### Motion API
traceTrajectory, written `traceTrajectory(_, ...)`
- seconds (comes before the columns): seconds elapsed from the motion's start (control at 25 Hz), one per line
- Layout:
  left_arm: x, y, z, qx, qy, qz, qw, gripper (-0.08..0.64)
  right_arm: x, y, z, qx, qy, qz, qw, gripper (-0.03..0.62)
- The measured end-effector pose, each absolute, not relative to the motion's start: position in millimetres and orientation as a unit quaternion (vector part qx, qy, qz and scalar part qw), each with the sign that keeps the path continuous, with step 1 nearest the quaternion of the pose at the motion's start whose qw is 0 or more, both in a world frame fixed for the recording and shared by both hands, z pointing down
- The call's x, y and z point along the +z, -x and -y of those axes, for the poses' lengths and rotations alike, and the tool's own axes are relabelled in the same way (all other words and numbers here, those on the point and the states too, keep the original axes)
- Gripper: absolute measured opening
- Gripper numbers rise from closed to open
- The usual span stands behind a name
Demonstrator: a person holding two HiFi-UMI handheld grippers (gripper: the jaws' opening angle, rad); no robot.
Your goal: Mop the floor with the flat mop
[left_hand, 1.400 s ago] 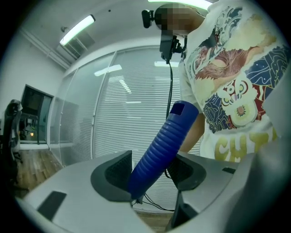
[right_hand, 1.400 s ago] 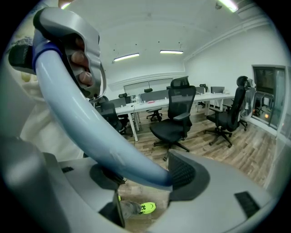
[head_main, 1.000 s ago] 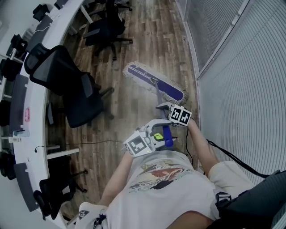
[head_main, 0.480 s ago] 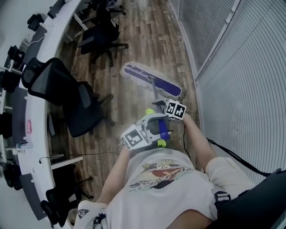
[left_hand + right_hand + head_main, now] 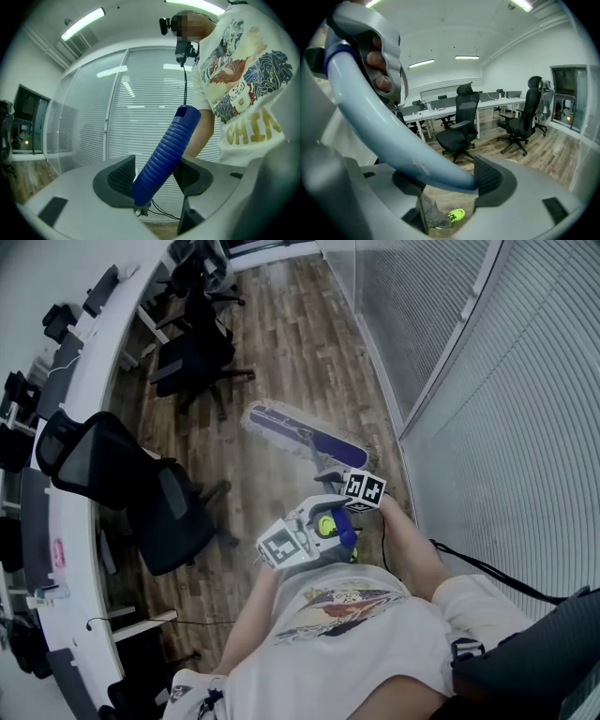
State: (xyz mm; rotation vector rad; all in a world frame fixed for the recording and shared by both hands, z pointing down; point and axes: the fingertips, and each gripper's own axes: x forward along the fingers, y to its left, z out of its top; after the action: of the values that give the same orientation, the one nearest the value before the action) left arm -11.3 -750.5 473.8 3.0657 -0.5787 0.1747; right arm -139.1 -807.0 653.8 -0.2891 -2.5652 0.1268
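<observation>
Jaws on both your grippers clamp the mop [image 5: 305, 435]: left gripper [image 5: 154, 176] on its blue grip [image 5: 165, 150], right gripper [image 5: 449, 180] on its pale shaft [image 5: 389, 136]. It lies flat on the floor [image 5: 281, 343].

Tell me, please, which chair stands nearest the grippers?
The large mesh-backed chair just left of the left gripper; the others all stand farther off.

Bright, even light comes from ceiling strip lamps [image 5: 84, 23] at eleven o'clock in the left gripper view, with soft shadows and pale glare on the floor [image 5: 291, 362], while both gripper views bend strongly and blacken at the corners.
</observation>
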Motion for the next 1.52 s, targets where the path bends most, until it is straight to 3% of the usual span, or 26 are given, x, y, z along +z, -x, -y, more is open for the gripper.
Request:
traceTrajectory(0.52, 476.1, 59.1, 809.2, 0.049, -0.982, 0.182, 0.014, 0.239, 655.7, 185.0, 869.5, 0.044, 0.102, 0.954, 0.278, 0.252)
traceTrajectory(1.52, 494.9, 47.0, 707.3, 0.080, -0.972, 0.219, 0.032, 0.242, 669.9, 170.8, 772.9, 0.035, 0.094, 0.954, 0.284, 0.256)
